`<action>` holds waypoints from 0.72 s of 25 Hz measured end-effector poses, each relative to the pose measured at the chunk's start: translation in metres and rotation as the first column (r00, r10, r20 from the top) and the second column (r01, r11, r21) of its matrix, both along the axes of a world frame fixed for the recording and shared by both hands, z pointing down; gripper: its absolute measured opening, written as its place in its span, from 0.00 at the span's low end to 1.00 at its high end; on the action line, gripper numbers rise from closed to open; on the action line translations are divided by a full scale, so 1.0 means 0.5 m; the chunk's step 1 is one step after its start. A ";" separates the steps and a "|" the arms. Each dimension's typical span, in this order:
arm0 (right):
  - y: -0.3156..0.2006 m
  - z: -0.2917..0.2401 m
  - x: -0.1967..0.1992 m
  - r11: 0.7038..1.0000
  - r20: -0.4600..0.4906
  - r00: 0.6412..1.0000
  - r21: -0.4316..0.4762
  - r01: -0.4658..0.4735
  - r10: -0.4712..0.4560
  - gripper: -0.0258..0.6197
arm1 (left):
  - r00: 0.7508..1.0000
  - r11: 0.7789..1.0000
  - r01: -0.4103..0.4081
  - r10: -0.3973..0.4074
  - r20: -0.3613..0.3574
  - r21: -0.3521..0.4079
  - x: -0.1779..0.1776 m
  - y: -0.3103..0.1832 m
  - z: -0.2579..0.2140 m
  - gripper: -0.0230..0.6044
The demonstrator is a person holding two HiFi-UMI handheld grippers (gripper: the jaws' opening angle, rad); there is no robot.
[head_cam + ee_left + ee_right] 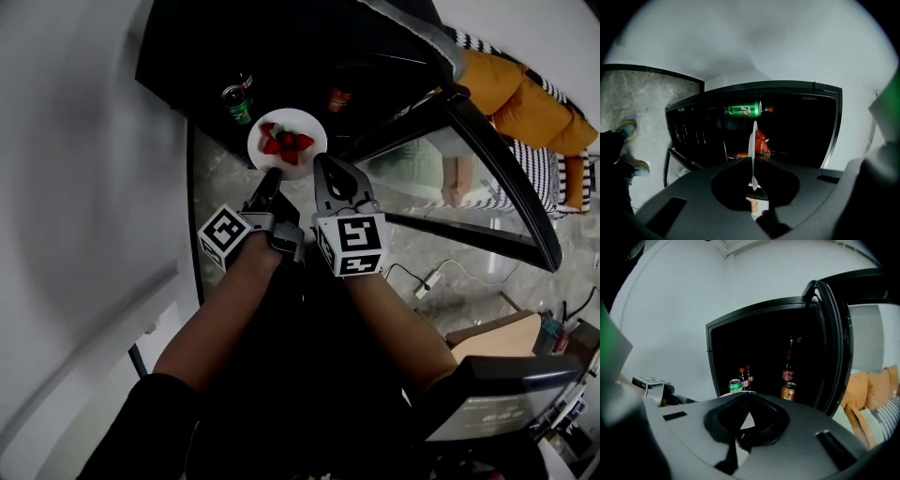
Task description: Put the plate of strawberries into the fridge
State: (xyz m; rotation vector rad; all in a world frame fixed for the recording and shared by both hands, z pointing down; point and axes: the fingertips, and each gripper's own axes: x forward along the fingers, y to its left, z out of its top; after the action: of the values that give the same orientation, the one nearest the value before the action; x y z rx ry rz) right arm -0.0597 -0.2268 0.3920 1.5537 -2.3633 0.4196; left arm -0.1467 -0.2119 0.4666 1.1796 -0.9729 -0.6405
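Head view: plate (302, 120) of strawberries (286, 143) pinched by both sets of jaws, right at the fridge (187, 56) mouth

The plate sits just ahead of the jaws, looks level, berries piled mid-plate. The left gripper (272, 176) is clamped on the near rim and rolled sideways, so in the left gripper view the plate (754, 140) runs edge-on straight out from its jaws. The right gripper (325, 167) looks clamped on the rim just beside it, with a white wedge of plate (746, 420) between its jaws. Dark fridge interior is dead ahead of both, and a green can (238, 105) stands just past the far rim on the left jaws' side. I'd guess it's a straight push forward, keeping both grippers even so nothing tips.
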 end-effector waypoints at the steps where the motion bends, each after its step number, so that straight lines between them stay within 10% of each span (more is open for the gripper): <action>1: -0.002 0.004 0.002 1.000 0.002 1.000 -0.001 0.003 -0.003 0.05 | 1.000 1.000 0.003 -0.003 0.000 0.000 0.002 -0.001 0.003 0.07; 18: -0.025 0.118 -0.001 0.999 0.017 0.999 -0.030 0.032 -0.031 0.05 | 0.996 0.997 0.077 -0.078 -0.035 -0.014 0.009 -0.046 0.108 0.07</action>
State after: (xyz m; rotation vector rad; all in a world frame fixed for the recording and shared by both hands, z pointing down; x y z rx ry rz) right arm -0.0603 -0.2394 0.4510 1.5034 -2.3793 0.4601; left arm -0.1422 -0.2348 0.5205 1.1200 -0.9954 -0.7137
